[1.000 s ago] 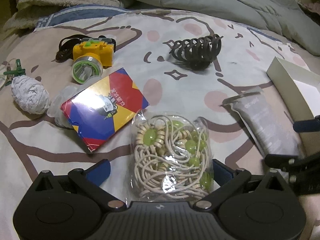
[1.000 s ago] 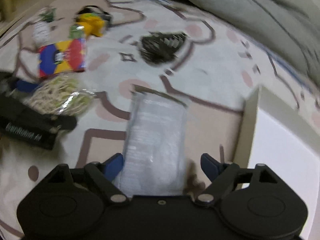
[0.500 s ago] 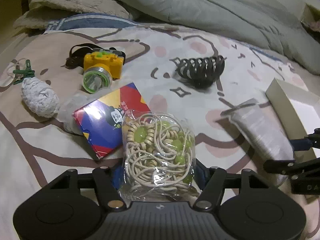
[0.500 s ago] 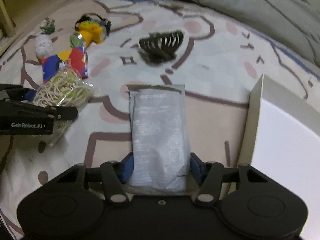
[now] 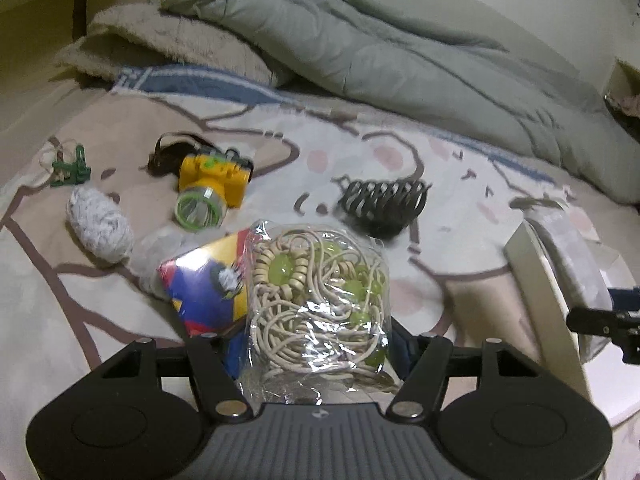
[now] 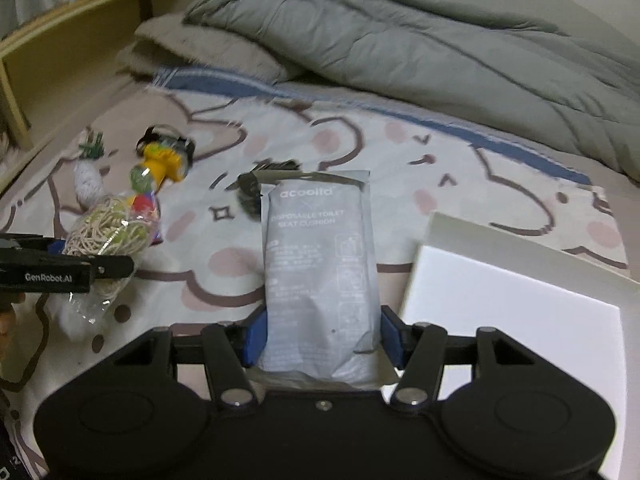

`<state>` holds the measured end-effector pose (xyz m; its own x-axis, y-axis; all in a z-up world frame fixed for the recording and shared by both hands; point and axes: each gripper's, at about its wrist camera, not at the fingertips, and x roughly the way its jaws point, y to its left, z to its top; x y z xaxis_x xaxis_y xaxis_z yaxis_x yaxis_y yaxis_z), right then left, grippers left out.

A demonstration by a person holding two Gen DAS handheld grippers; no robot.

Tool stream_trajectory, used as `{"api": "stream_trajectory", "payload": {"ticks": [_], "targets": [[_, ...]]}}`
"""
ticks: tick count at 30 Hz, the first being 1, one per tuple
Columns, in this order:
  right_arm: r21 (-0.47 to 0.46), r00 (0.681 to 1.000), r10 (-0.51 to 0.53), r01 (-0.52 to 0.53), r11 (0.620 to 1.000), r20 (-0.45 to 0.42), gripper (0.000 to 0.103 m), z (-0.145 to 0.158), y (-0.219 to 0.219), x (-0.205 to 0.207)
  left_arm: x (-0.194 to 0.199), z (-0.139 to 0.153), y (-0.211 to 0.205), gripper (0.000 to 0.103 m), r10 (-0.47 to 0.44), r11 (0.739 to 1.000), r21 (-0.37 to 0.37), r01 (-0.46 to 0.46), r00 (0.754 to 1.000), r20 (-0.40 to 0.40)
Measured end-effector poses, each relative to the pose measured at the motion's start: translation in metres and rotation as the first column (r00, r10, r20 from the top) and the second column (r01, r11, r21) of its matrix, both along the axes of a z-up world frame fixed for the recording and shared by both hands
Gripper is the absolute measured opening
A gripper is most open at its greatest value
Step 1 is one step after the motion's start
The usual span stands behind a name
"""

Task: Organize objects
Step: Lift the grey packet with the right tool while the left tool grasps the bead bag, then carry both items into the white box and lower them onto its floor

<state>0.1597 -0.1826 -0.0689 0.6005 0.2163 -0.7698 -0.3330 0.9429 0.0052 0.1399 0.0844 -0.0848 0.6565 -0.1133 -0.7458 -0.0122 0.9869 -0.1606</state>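
Note:
My left gripper (image 5: 316, 346) is shut on a clear bag of beige cord and green beads (image 5: 316, 304), lifted off the bed sheet. My right gripper (image 6: 320, 336) is shut on a grey foil packet (image 6: 320, 264), held upright just left of the white open box (image 6: 520, 320). In the right wrist view the left gripper (image 6: 80, 268) with the bead bag (image 6: 106, 232) hangs at the far left. In the left wrist view the box's wall (image 5: 544, 304) and the grey packet (image 5: 576, 256) stand at the right edge.
On the sheet lie a colourful booklet (image 5: 204, 284), a yellow headlamp (image 5: 210, 186), a black hair claw (image 5: 382, 204), a white yarn ball (image 5: 98, 226) and a green clip (image 5: 74, 166). A grey duvet (image 5: 400, 52) is heaped behind. A wooden shelf (image 6: 68, 64) runs along the left.
Both grippers closed from open, the left on the bead bag and the right on the grey packet, and both have lifted them off the sheet. The right one moved toward the white box.

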Motion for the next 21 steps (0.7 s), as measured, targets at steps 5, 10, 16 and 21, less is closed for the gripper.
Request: {"api": "stream_trajectory", "payload": {"ticks": [5, 10, 16, 21], "targets": [[0.020, 0.998, -0.047, 0.046, 0.999, 0.040, 0.059, 0.009, -0.035, -0.006, 0.000, 0.014, -0.027, 0.067, -0.015, 0.999, -0.038, 0.016, 0.999, 0.029], [0.017, 0.994, -0.097, 0.096, 0.995, 0.054, 0.059, 0.010, -0.078, -0.014, 0.002, 0.020, -0.077, 0.067, -0.083, 0.995, -0.048, 0.086, 0.996, 0.044], [0.000, 0.980, -0.192, 0.192, 0.981, 0.058, 0.059, 0.005, -0.138, -0.024, 0.003, 0.021, -0.137, 0.067, -0.157, 0.984, -0.074, 0.160, 0.986, 0.051], [0.011, 0.957, -0.286, 0.285, 0.958, 0.045, 0.059, -0.004, -0.190, -0.035, 0.001, 0.021, -0.184, 0.067, -0.209, 0.973, -0.093, 0.213, 0.977, 0.054]]}}
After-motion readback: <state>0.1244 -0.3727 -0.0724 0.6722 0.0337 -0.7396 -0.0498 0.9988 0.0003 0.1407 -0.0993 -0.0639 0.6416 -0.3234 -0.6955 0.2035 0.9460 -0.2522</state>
